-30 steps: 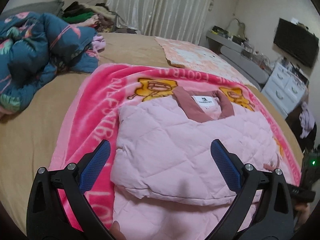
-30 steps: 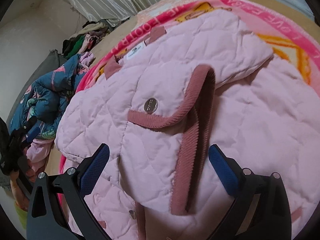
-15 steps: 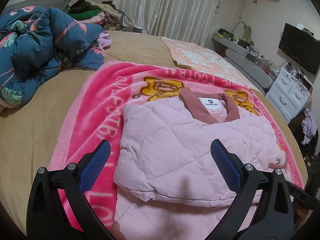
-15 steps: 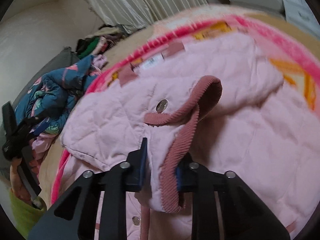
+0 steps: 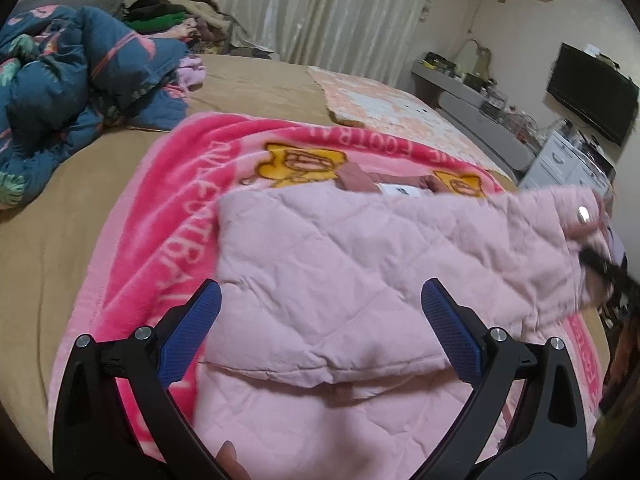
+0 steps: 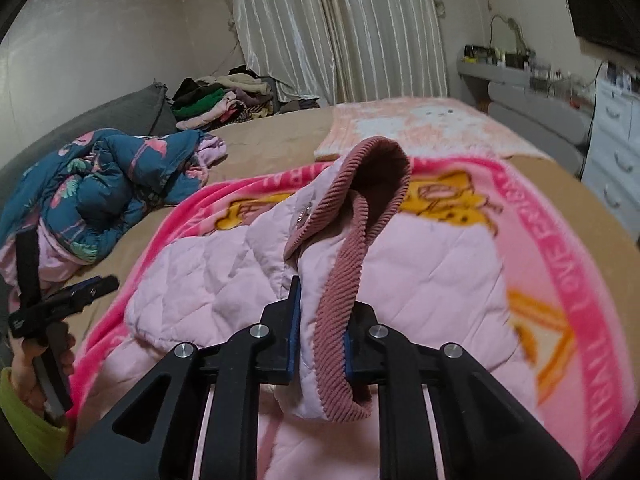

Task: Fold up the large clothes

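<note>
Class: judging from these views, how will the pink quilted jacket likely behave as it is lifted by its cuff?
Likely floppy: the pink quilted jacket droops from the right gripper clamped on its corduroy cuff. Probably light, since one pinch raises the sleeve. Its padding may resist sharp creases.

Quilted jacket point(image 5: 340, 264): pale pink, dusty-rose corduroy trim point(image 6: 340, 280). Blanket point(image 5: 168, 200): hot pink, white lettering, yellow cartoon figures. Far-left duvet point(image 5: 68, 88): teal, flamingo print. Bedsheet point(image 5: 48, 240): tan.

left claw point(image 5: 320, 332) spread wide, right claw point(image 6: 320, 332) clamped

Pale pink quilted jacket point(image 5: 360, 280), corduroy-trimmed, partly folded on bed, 1 cuff lifted
</note>
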The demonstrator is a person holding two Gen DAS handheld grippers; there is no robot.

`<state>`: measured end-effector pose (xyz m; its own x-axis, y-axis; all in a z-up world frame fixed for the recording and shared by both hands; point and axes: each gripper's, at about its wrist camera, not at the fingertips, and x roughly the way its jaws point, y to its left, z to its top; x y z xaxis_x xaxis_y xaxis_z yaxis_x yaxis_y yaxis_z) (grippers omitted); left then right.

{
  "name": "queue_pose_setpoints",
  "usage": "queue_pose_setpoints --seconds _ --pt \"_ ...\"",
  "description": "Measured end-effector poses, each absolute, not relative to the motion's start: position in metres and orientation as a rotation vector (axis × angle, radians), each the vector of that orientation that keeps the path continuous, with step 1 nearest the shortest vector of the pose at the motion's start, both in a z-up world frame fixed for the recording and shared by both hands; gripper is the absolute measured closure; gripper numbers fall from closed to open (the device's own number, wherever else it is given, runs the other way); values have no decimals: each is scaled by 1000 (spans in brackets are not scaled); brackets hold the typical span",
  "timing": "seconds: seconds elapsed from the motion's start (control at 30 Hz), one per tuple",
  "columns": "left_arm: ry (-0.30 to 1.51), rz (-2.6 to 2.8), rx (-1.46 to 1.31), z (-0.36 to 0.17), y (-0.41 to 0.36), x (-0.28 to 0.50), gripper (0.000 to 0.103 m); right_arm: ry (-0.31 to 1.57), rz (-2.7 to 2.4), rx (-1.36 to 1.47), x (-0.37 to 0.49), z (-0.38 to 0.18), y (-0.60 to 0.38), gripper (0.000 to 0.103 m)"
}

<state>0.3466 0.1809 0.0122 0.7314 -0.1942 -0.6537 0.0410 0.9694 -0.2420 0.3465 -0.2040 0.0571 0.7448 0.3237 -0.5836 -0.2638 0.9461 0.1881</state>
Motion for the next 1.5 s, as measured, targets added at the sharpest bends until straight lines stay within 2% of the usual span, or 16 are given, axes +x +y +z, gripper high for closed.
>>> queue_pose_setpoints --seconds 0.17,0.53,0.67,0.73,0.77,0.9,1.03,1.2,1.37,1.5 --pt "742 -132 -125 4 157 347 9 668 294 65 366 53 -211 89" --pt "755 -135 -113 -9 153 352 9 726 248 45 388 25 -210 88" --pt "777 -128 -126 -17 153 357 10 757 220 46 396 14 -208 85" --pt "795 -144 -125 -22 150 359 18 772 212 36 398 8 -206 79" --pt "803 -154 -123 -24 149 360 26 779 196 27 399 5 -206 73" --pt "830 -172 -83 -35 136 361 46 759 156 44 394 5 -211 36" --pt "857 -176 -75 -43 132 364 49 716 170 27 390 17 -209 32" --pt "889 -190 -143 -52 139 367 48 697 237 -18 390 31 -186 17" --pt "903 -189 -147 -56 139 368 47 716 316 -75 399 29 -150 15" --pt "909 -192 -153 -58 139 368 47 808 402 -81 419 3 -126 12"
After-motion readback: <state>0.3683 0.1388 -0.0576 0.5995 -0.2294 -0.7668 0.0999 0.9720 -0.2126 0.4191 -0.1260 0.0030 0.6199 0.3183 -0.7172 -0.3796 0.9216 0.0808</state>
